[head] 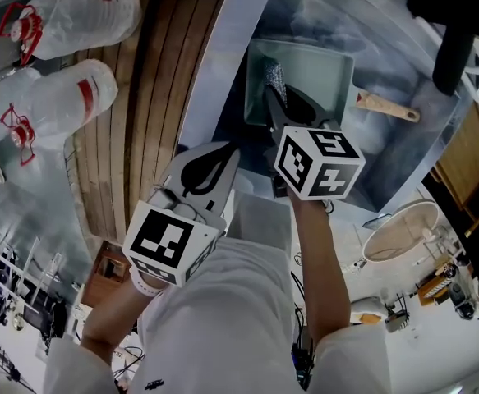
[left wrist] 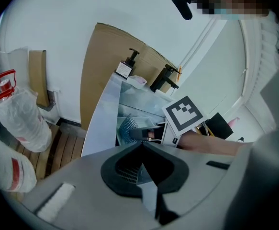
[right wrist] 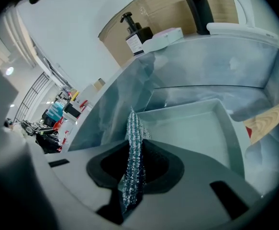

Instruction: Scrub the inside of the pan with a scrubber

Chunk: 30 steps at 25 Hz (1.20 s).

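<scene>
Right gripper [right wrist: 132, 146] jaws clamping a silver mesh scrubber [right wrist: 134, 126] over the pan [right wrist: 196, 128] sitting in the sink [right wrist: 216, 66], left gripper [left wrist: 141, 145] jaws pressing together empty, pump bottle [right wrist: 138, 35] label showing too small to read.

A steel sink [head: 223, 64] carries the pale green square pan [head: 325, 64], which sits flat on the basin floor with its wooden handle [head: 389, 108] pointing toward the right wall. On the ledge behind the basin stand a dark pump bottle [right wrist: 138, 35] and a black tap [right wrist: 199, 4], with a pale pink block [right wrist: 167, 33] lying between them. Left of the sink, a wooden slatted floor [head: 145, 113] bears two large clear plastic jugs [head: 79, 15] [head: 50, 105] with red caps, lying on their sides.
</scene>
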Each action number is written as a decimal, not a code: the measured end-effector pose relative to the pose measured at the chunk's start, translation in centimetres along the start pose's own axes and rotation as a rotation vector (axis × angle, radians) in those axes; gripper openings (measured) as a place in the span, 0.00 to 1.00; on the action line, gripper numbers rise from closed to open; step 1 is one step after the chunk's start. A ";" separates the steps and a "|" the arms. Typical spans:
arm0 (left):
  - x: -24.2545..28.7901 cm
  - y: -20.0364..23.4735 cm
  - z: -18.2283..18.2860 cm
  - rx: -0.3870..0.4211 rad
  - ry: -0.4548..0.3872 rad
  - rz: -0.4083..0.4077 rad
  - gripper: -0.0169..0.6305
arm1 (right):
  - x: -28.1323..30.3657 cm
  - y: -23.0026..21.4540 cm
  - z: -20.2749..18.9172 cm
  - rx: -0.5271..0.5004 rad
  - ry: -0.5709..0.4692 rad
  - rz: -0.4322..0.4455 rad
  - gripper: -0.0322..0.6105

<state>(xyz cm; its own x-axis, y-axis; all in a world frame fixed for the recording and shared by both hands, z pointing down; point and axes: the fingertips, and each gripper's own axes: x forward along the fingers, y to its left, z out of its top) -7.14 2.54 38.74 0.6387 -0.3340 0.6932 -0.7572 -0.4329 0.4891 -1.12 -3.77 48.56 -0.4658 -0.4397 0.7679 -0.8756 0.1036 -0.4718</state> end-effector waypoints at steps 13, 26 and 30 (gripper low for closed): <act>-0.9 0.7 -0.1 -0.023 -0.011 0.023 0.03 | -0.1 1.9 0.6 0.182 -0.082 0.088 0.14; -1.1 -0.4 0.2 0.004 -0.020 0.009 0.03 | -4.3 1.8 1.1 0.223 -0.144 0.163 0.14; -1.0 -0.7 0.2 0.005 -0.027 0.004 0.03 | -5.9 -1.2 1.4 0.158 -0.151 0.055 0.14</act>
<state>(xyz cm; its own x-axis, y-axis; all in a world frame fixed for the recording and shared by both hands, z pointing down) -7.26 2.98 37.60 0.6395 -0.3583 0.6802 -0.7589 -0.4357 0.4840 2.84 -2.55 44.03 -0.4770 -0.5673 0.6713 -0.8132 -0.0049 -0.5820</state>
